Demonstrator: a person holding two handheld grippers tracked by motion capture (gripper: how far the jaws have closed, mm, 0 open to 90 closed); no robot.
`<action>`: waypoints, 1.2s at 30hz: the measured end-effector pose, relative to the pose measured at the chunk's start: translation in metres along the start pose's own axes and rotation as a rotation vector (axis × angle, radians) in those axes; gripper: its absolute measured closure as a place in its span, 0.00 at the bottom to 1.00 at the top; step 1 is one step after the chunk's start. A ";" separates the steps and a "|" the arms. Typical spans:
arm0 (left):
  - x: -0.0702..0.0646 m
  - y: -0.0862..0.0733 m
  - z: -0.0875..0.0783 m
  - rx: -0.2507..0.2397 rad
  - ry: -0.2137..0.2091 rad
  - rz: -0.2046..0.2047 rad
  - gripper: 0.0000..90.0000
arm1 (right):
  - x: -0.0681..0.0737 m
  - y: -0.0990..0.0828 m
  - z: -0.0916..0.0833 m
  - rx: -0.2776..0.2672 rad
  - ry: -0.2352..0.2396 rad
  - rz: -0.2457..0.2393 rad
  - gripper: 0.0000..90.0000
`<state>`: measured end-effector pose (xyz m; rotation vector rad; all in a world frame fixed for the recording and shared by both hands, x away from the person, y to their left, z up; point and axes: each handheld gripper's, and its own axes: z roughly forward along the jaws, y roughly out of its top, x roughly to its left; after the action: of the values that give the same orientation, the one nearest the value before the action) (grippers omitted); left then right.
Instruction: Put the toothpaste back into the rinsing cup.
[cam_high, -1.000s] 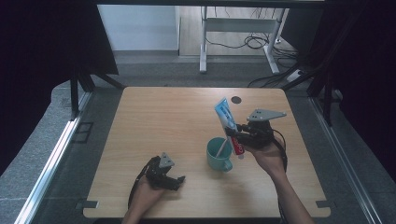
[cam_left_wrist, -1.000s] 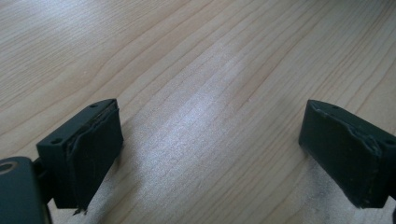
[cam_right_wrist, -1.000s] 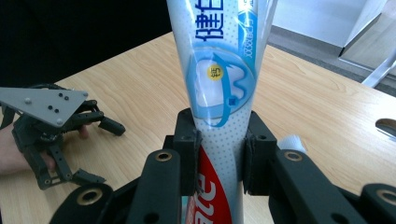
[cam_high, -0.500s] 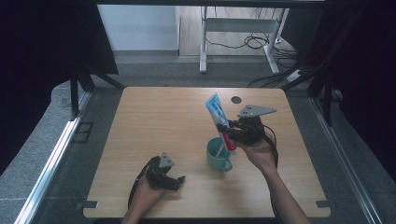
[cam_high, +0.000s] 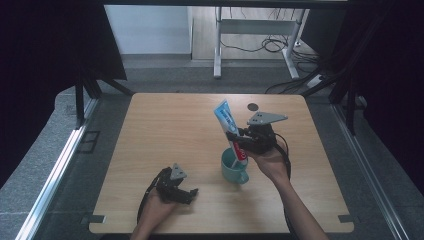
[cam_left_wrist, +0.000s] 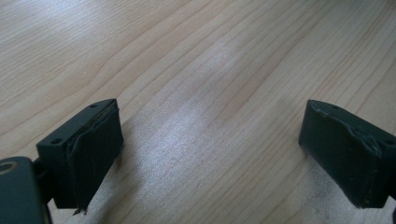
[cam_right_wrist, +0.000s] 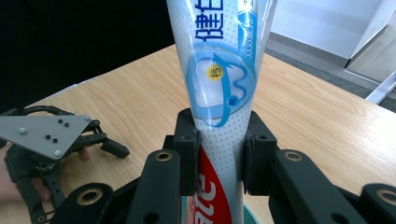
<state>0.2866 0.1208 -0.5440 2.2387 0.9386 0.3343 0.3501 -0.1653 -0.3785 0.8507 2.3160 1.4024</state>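
Right tool: jaws clamped on a blue-and-white toothpaste tube w/ red lower end; pads press both sides of tube at its narrow middle, seen close in right gripper view. Grey three-cornered plate on top; person's right hand grips it from behind.
Tube: held near upright, flat crimped end up & tilted a bit toward the far-left of the tabletop, red end down. In right gripper view it rises straight between the jaws, blue swirl graphic facing camera.
Tube vs cup: red end sits at or just inside the rim of a teal ceramic mug w/ handle; can't tell if it touches the rim or the bottom. Teal rim just visible under the tube in right gripper view.
Mug: upright on light wooden tabletop, near-centre, a bit toward the person's side, handle toward near-right.
Left tool: resting low at the near-left part of the tabletop, in left hand; well apart from mug. Jaws wide, nothing between them – just bare wood grain in left gripper view. Also visible at left in right gripper view.
Other: small dark round spot on tabletop near far edge, beyond the right tool.
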 end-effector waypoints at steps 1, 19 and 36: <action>0.000 0.000 0.000 0.000 0.000 0.000 0.07 | 0.000 -0.001 0.002 -0.001 -0.002 -0.001 0.79; 0.000 0.000 0.000 -0.002 0.001 0.000 0.07 | 0.001 -0.018 0.020 0.021 0.004 0.003 0.79; 0.000 0.000 0.000 -0.002 0.001 0.000 0.07 | -0.001 -0.041 0.029 0.040 0.016 0.032 0.79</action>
<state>0.2865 0.1208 -0.5442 2.2370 0.9381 0.3365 0.3527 -0.1596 -0.4289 0.8948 2.3602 1.3851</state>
